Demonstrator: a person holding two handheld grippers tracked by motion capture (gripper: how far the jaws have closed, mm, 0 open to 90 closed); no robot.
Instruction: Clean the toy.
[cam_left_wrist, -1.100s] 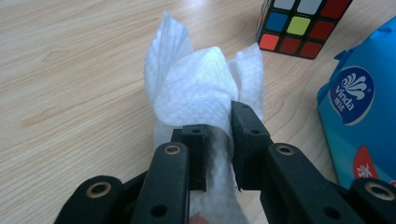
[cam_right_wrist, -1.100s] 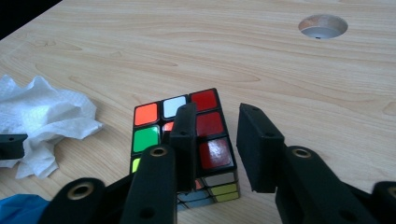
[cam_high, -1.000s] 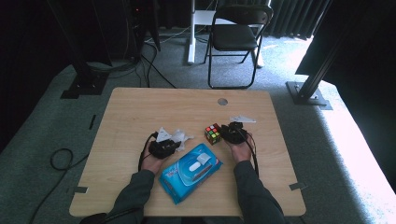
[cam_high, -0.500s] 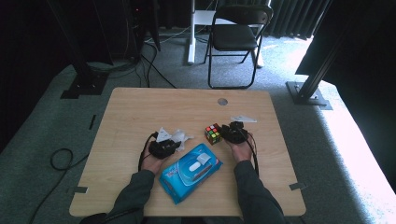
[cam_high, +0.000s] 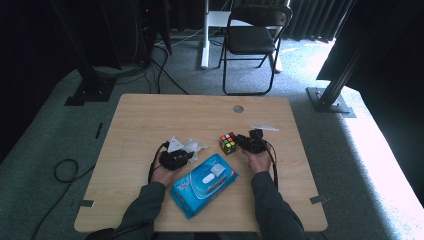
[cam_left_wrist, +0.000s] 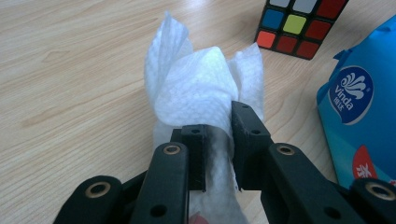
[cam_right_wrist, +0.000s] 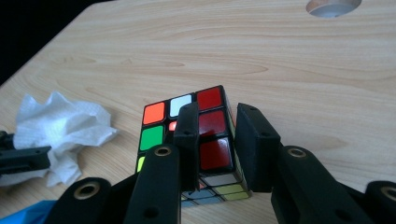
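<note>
one white wipe (cam_left_wrist: 198, 79) pinched in the left gripper (cam_left_wrist: 218, 140), one puzzle cube (cam_right_wrist: 196, 135) clamped by the right gripper (cam_right_wrist: 215, 144) — one blue wipes pack (cam_high: 204, 184) between

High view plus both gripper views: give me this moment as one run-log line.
left gripper: shut on white wipe | right gripper: shut on puzzle cube | blue wipes pack: flat between hands

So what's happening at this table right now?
A person sits at a wooden table with a gripper in each hand. The left gripper is shut on a crumpled white wipe. The right gripper is closed on a corner of a puzzle cube that rests on the table. A blue pack of wipes lies between the person's forearms, near the table's front edge. Both hands are holding in place.
</note>
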